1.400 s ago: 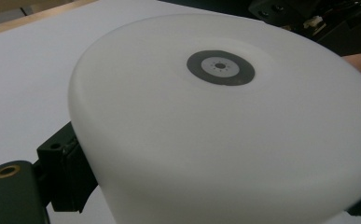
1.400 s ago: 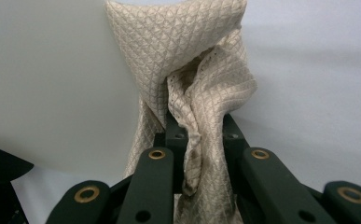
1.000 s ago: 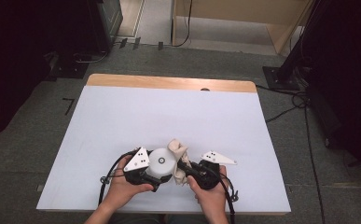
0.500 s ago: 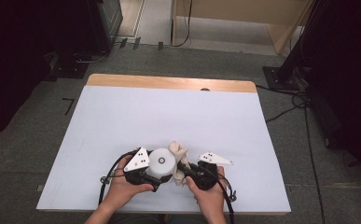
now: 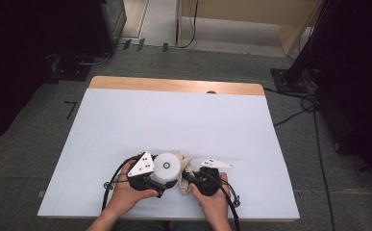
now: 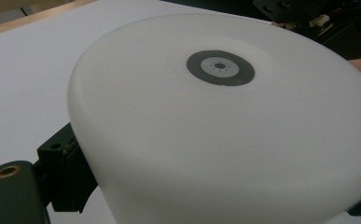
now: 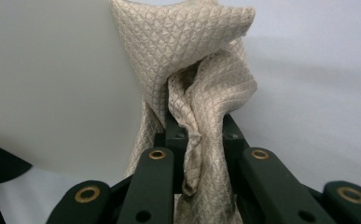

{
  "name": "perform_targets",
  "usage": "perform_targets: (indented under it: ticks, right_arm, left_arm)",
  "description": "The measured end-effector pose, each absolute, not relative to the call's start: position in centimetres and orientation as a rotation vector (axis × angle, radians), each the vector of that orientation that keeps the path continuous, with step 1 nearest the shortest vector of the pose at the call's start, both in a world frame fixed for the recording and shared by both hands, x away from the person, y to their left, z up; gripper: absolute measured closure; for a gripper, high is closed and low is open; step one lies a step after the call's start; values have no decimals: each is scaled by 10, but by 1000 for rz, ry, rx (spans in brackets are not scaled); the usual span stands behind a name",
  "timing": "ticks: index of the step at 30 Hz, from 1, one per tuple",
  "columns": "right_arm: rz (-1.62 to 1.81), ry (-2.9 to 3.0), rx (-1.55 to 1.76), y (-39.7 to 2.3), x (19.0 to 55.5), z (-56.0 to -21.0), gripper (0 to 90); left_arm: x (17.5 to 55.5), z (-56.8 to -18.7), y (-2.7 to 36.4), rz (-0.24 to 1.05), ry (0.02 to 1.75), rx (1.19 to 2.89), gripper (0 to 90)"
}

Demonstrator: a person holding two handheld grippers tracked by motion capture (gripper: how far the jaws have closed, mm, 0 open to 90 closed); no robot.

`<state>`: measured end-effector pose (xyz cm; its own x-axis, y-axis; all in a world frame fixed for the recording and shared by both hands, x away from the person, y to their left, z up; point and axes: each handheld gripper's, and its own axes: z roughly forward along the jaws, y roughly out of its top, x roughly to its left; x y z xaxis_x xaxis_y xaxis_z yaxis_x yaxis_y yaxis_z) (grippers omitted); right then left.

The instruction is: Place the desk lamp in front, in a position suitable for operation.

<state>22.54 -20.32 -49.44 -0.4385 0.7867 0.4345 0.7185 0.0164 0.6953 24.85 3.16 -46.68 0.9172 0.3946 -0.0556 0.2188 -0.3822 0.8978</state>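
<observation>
The left gripper [image 5: 160, 179] has its jaws spread wide around the white bowl [image 5: 167, 167], held bottom-up. The right gripper [image 7: 194, 140] pinches a cloth [image 7: 201, 84], which rises just ahead of its jaws, touching the bowl's side.

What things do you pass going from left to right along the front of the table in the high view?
Left claw → white round container → beige cloth → right claw, bunching that cloth.
</observation>
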Motion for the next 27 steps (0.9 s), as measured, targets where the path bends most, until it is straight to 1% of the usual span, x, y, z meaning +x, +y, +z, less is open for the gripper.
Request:
perform_targets:
  ticks: [6, 11, 18, 19, 20, 27]
  right_arm:
    - [1483, 2158, 1613, -206, 224, -489, 798]
    - [1607, 2093, 1512, -211, 217, -468, 797]
    - [1601, 2086, 1519, -213, 218, -467, 797]
    - [1600, 2083, 1521, -214, 218, -468, 797]
    - [1593, 2076, 1532, -216, 219, -468, 797]
    - [1585, 2062, 1543, -219, 221, -469, 797]
  left_arm:
    - [248, -467, 32, 202, 441, 1982, 78]
    - [248, -466, 32, 202, 439, 1983, 78]
    - [247, -465, 34, 210, 437, 1979, 74]
    - [247, -464, 34, 217, 437, 1972, 70]
    - [246, -463, 34, 221, 446, 1966, 9]
    - [236, -450, 33, 277, 561, 1936, 0]
